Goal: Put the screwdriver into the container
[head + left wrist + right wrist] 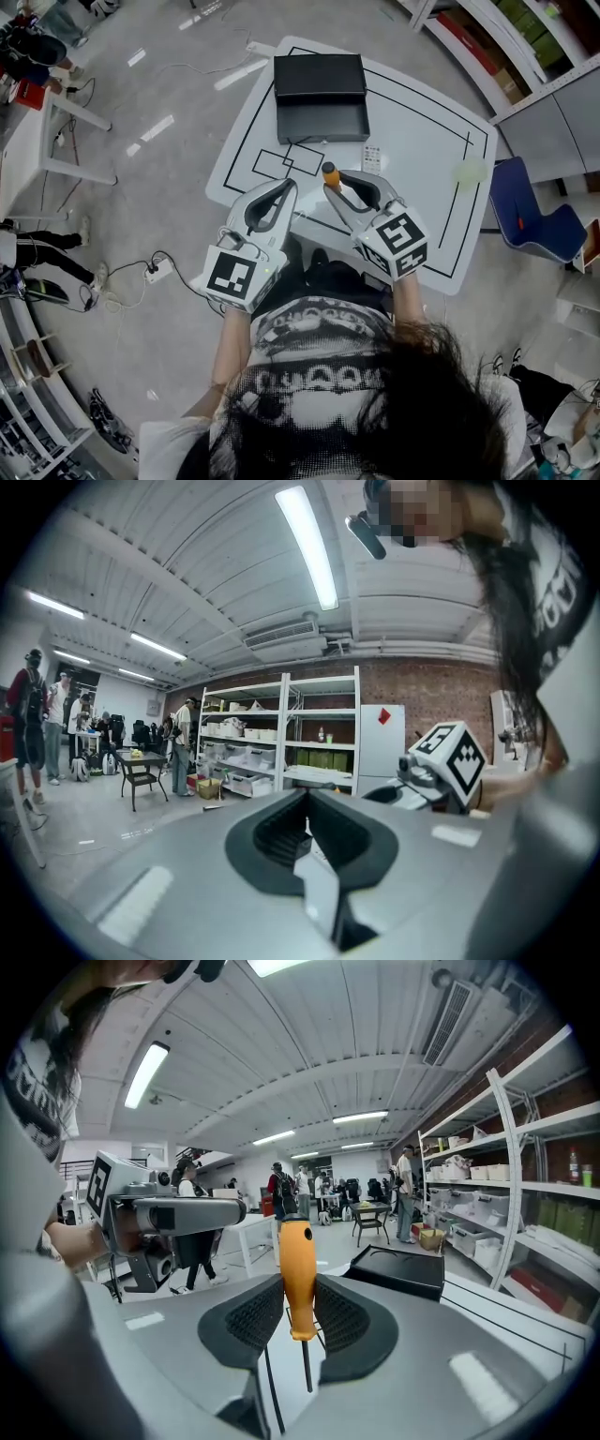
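Person's hair (422,403) and a print shirt whose lettering cannot be read fill the foreground. Each claw bears a cube of black-and-white square markers. Right claw (299,1309): clamped on the orange handle of the screwdriver (297,1260), with the handle pointing away past the jaw tips and the shaft running back between them. Left claw (307,808): jaws closed together, nothing between them, beside the right claw. Black container (320,97): open, on the table (422,141) ahead of both claws.
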`<move>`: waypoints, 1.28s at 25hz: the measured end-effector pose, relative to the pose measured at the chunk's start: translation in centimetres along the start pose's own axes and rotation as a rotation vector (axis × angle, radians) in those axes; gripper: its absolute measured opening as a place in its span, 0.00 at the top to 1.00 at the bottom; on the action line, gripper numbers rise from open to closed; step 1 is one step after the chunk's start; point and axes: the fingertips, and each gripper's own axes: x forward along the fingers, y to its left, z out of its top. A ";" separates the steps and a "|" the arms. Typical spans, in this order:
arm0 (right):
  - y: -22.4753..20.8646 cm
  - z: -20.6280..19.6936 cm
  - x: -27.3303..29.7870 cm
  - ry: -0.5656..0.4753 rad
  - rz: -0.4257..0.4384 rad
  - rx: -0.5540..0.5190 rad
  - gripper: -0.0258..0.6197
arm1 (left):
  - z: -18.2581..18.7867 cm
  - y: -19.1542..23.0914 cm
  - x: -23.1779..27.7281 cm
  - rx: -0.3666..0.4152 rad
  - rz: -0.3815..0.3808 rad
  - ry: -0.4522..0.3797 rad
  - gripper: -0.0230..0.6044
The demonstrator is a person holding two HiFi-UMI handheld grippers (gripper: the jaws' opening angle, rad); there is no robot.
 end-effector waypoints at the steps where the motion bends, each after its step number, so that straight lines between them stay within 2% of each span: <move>1: -0.3 0.1 0.4 0.004 -0.010 0.002 0.79 | 0.1 0.5 0.3 0.010 -0.010 -0.006 0.96; 13: -5.3 1.0 7.2 0.120 -0.114 -0.067 0.79 | 0.8 8.0 4.2 0.040 -0.116 0.007 0.96; 18: -8.0 1.0 9.9 0.197 -0.161 -0.150 0.79 | 0.8 10.8 5.2 0.031 -0.148 0.013 0.96; 23: -11.2 0.1 12.7 0.322 -0.210 -0.267 0.79 | 0.6 12.6 5.7 0.023 -0.177 0.019 0.96; 28: -13.7 -1.6 16.0 0.439 -0.208 -0.363 0.79 | 0.5 13.9 5.7 0.017 -0.197 0.021 0.96; 32: -15.3 -3.4 18.9 0.531 -0.171 -0.392 0.79 | 0.6 15.1 5.8 0.024 -0.206 0.013 0.96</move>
